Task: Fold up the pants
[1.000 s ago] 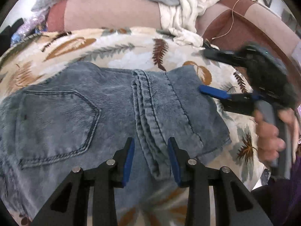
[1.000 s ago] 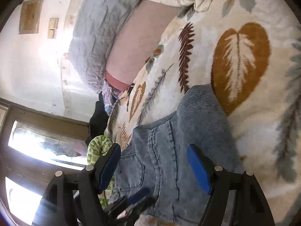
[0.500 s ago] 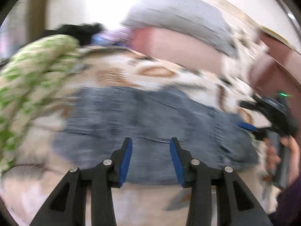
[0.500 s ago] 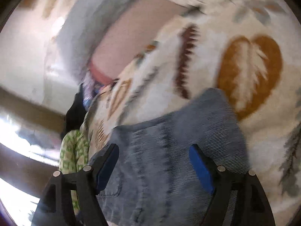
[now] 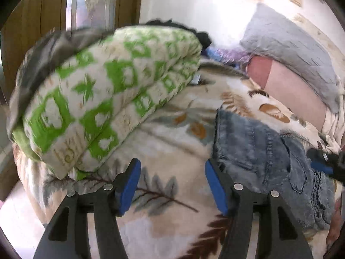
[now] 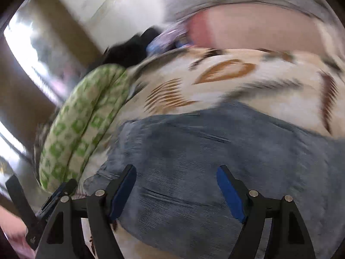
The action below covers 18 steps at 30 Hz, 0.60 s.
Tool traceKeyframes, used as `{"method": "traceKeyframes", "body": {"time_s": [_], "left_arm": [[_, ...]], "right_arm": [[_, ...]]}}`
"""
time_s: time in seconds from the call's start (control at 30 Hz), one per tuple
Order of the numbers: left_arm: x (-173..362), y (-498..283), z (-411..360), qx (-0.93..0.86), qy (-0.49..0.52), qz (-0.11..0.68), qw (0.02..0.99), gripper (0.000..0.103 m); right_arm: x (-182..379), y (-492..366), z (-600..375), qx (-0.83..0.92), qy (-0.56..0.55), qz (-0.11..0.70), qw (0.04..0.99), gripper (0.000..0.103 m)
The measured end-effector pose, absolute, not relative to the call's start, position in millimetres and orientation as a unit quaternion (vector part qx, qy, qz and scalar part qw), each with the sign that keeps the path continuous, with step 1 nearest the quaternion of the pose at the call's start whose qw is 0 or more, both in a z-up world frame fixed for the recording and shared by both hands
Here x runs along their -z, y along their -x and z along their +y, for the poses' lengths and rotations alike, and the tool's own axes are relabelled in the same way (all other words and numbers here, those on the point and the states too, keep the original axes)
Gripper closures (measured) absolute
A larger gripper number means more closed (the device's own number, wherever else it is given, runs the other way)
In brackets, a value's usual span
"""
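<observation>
Leaf-printed bedding (image 5: 163, 146) covers the bed in the left wrist view, with a wooden wall and a bright window behind. On it, at the left, lies a rolled green-patterned quilt (image 5: 112, 99); at the right lie the jeans (image 5: 269, 151), already doubled into a thick bundle. The left gripper (image 5: 172, 185) hangs over bare bedding, and its jaws have just been opening, with nothing between them. Its right pad is just beside the near edge of the jeans, but I cannot tell if it touches. At the far right edge the right gripper (image 5: 323, 166) shows over the denim.

From the right wrist view, which is much blurred, the same bedding (image 6: 248, 86) runs up to a pink and grey pillow (image 6: 258, 28). The jeans (image 6: 204, 151) fill the lower middle, and the right gripper (image 6: 176, 190) is above them with jaws wide apart, holding nothing. The quilt (image 6: 86, 125) lies to the left, near the jeans, and the left gripper (image 6: 58, 192) shows as a dark tip at the lower left.

The danger I see is the loose bundle: no jaw holds it now, so the upper layer may slide or spring open (denim is stiff). Also, a jaw that closes low could pinch the bedding together with the cloth and drag it, and a wide swing of the left gripper could catch the quilt.
</observation>
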State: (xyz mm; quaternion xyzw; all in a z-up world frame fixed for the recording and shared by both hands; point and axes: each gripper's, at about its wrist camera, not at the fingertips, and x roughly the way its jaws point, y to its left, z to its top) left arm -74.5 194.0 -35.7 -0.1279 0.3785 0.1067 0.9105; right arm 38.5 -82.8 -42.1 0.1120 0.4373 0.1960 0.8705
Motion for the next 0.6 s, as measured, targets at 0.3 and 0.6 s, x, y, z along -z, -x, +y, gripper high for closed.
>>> {"method": "traceKeyframes", "body": {"time_s": [0.3,0.6], "left_arm": [[46.4,67.7,195.0,-0.069,0.19,0.408,0.89,0.04],[66.5,47.5,201.5,-0.054,0.238,0.452,0.858,0.04]], "right_arm": [[16.0,-121.8,60.4,-0.219,0.039,0.487,0.844,0.023],[57.8,-174.6,127.1,-0.197,0.14,0.566,0.788,0.023]]}}
